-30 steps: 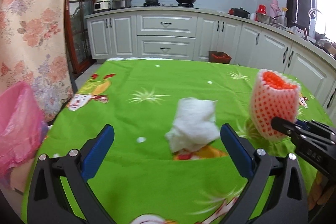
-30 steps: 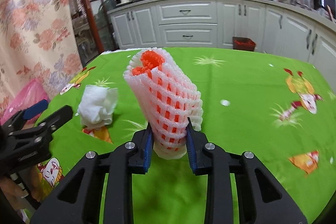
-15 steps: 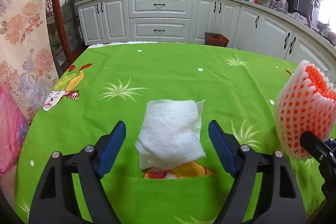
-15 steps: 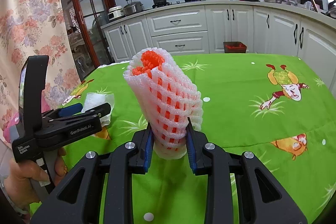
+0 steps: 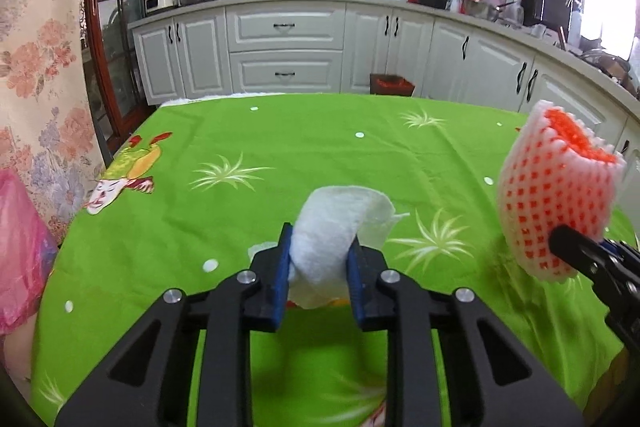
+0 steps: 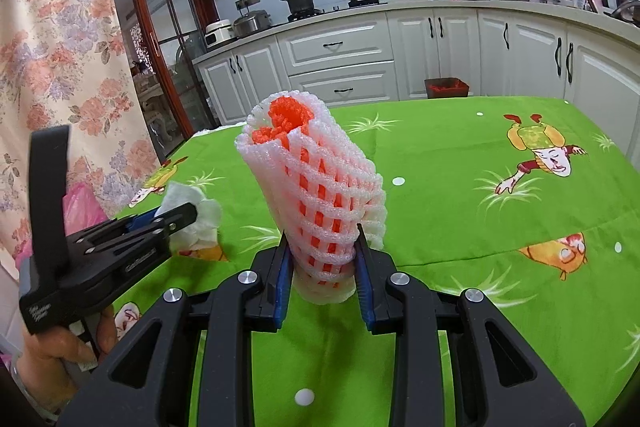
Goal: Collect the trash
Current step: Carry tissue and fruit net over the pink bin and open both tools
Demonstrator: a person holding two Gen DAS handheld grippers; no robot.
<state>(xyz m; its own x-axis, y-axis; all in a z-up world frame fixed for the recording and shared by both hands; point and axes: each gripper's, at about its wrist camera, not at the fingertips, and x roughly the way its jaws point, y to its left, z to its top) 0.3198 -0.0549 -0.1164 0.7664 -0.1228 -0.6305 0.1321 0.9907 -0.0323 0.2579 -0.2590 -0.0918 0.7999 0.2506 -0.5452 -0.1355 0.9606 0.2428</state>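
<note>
1. Picking trash up off the green table [image 5: 248,131]. Both pieces caught, and probably neither dropped in a bag yet.
2. Squeezing the white tissue [image 5: 328,227] with the left gripper [image 5: 320,247]. Jaws narrow, blue pads pressing on both sides of the soft wad. Tissue low over the near part of the table; hard to tell whether its bottom touches the cloth.
3. Pinching the foam fruit net [image 6: 316,195] with the right gripper [image 6: 322,255]. Jaws narrow, clamped on the net's bottom end. Net standing up and leaning a little, lifted above the near side of the table.
4. Next, most likely: lifting the tissue clear of the table, then carrying both pieces to the pink bag [image 5: 16,247] just past the table's left edge. Needs a steady squeeze, since both pieces look soft and light.
5. Both grippers side by side, pointing forward and slanting down at the table. Left one held from below by a hand [image 6: 60,351], near the table's left corner.
</note>
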